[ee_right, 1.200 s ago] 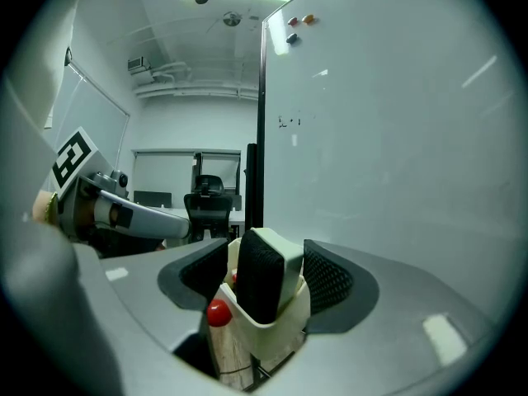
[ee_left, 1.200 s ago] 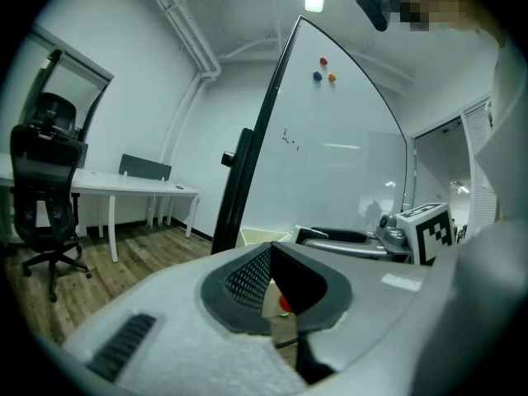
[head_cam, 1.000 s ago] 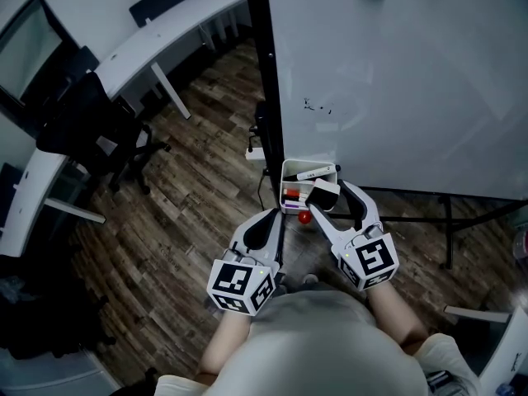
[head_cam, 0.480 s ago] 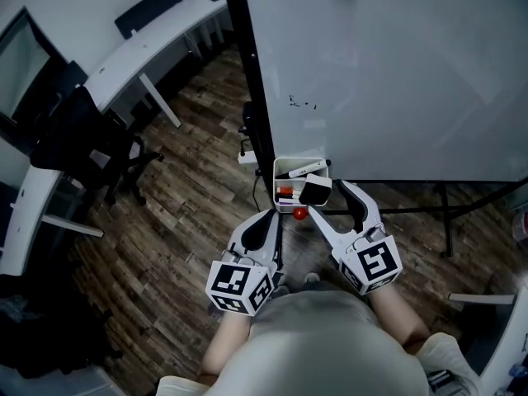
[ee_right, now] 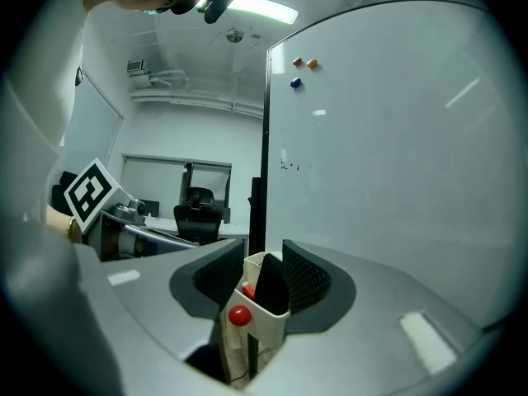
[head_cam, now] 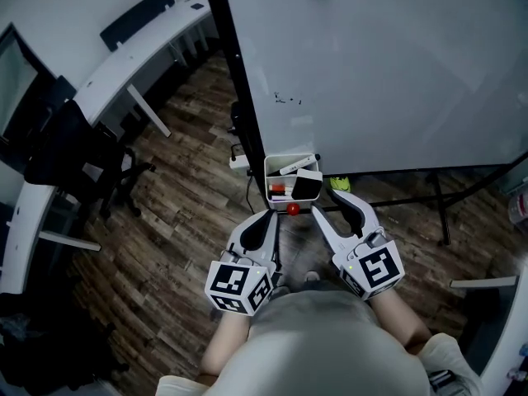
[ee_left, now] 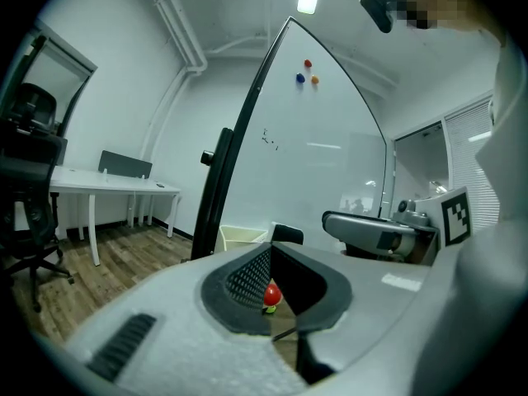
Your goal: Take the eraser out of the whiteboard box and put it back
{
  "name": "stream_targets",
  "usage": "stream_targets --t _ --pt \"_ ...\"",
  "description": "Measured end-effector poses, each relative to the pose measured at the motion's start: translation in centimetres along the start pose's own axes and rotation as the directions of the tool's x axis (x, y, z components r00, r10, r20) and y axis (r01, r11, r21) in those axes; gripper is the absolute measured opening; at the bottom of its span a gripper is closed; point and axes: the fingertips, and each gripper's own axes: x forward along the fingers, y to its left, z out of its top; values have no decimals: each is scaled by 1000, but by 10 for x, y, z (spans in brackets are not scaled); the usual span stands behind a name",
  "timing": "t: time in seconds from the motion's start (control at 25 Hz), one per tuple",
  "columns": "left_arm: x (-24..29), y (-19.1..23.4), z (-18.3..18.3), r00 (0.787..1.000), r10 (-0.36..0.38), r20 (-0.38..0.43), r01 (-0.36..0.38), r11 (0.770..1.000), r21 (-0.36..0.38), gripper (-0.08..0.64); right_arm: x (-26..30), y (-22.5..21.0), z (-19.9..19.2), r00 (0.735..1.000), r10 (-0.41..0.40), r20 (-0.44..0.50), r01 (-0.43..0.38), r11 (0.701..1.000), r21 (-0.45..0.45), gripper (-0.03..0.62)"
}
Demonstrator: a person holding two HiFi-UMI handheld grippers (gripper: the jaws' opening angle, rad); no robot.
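Note:
A white box (head_cam: 278, 172) hangs at the whiteboard's (head_cam: 396, 73) lower left corner, holding markers and the black-and-white eraser (head_cam: 307, 187). My right gripper (head_cam: 330, 205) sits just short of the box, apart from the eraser. Its jaws have just been closing, they still stand apart, and nothing is between them. In the right gripper view the box (ee_right: 268, 328) and the dark eraser (ee_right: 271, 285) stand straight ahead beyond the right gripper (ee_right: 264, 275). A red knob (head_cam: 293, 209) sits on the box front. My left gripper (head_cam: 267, 223) hangs left of the box, fingers together; the left gripper (ee_left: 271, 264) holds nothing.
The whiteboard's black post (head_cam: 235, 73) rises just left of the box. A white power strip (head_cam: 239, 162) lies on the wooden floor by it. A black office chair (head_cam: 74, 155) and a curved white desk (head_cam: 140, 52) stand to the left. A small green thing (head_cam: 340, 184) lies under the board.
A second ago the eraser sat between my right jaws; now it stands in the box, and the right gripper has let go, drawn back and narrowed. The left gripper has not moved.

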Motion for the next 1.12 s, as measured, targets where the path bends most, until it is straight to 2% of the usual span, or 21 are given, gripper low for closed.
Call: stream_targets --t 0.12,0.36,0.52,1.12 --pt "-4 -4 -1 1000 -16 -2 16 1000 5 3 -7 7 5 999 2 32 -2 1000 -8 121" --pt "-12 -11 -3 999 -46 -5 46 999 11 3 -19 20 2 999 -13 33 14 1000 -6 43" --pt "-19 -16 -5 997 -72 -10 72 997 14 3 -27 28 -1 999 -38 21 37 999 5 17" --pt "-53 -22 -19 989 -140 -41 141 990 16 3 -49 64 -1 992 -124 17 124 992 10 5"
